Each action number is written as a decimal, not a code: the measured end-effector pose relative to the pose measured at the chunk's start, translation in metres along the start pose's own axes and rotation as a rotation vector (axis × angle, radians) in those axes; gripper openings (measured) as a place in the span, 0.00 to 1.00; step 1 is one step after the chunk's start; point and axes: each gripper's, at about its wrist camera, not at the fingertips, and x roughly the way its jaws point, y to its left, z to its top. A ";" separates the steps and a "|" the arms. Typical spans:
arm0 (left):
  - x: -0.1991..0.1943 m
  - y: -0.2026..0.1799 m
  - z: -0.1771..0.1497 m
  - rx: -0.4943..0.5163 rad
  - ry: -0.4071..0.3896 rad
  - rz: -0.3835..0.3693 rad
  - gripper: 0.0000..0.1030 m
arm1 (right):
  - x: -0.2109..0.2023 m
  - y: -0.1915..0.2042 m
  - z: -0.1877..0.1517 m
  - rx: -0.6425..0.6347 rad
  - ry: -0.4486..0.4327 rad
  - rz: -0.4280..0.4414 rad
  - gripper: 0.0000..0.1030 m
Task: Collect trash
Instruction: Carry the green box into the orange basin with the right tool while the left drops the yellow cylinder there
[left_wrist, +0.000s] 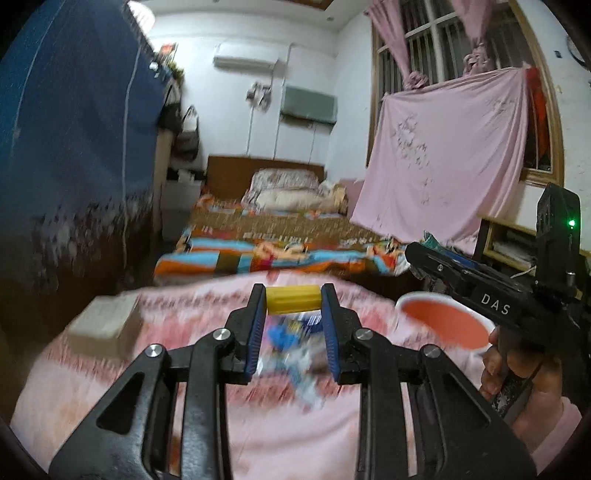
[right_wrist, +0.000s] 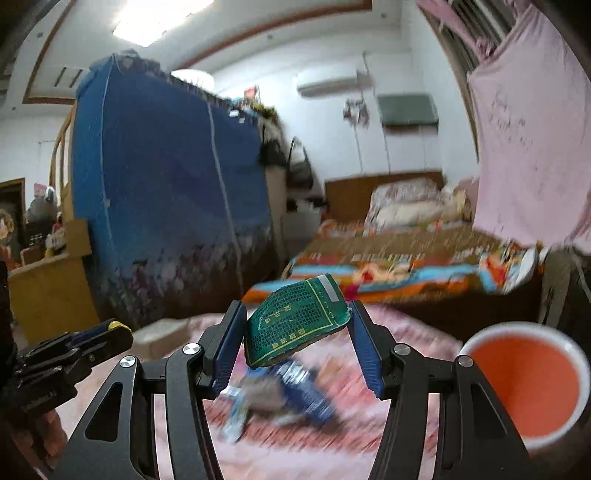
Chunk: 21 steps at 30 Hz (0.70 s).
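Yellow tube (left_wrist: 293, 300) clamped, left gripper (left_wrist: 293, 314) level | right gripper (right_wrist: 297, 332) grips green packet (right_wrist: 295, 319)

Bowl (right_wrist: 524, 384) right of wrappers (right_wrist: 280, 398)

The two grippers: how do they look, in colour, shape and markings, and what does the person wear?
The left gripper is black, with triangular cut-outs in its arms, silver round bolts and ribbed blue pads. The right gripper has the same build; in the left wrist view its body carries the white letters DAS and a small green light. The right hand comes out of a pink sleeve.
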 end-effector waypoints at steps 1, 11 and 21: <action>0.004 -0.003 0.003 0.006 -0.009 -0.006 0.14 | -0.001 -0.004 0.005 -0.005 -0.017 -0.015 0.53; 0.061 -0.063 0.038 0.048 -0.006 -0.167 0.14 | -0.015 -0.073 0.030 -0.009 -0.087 -0.251 0.53; 0.111 -0.138 0.037 0.141 0.118 -0.329 0.14 | -0.031 -0.151 0.007 0.106 -0.004 -0.439 0.55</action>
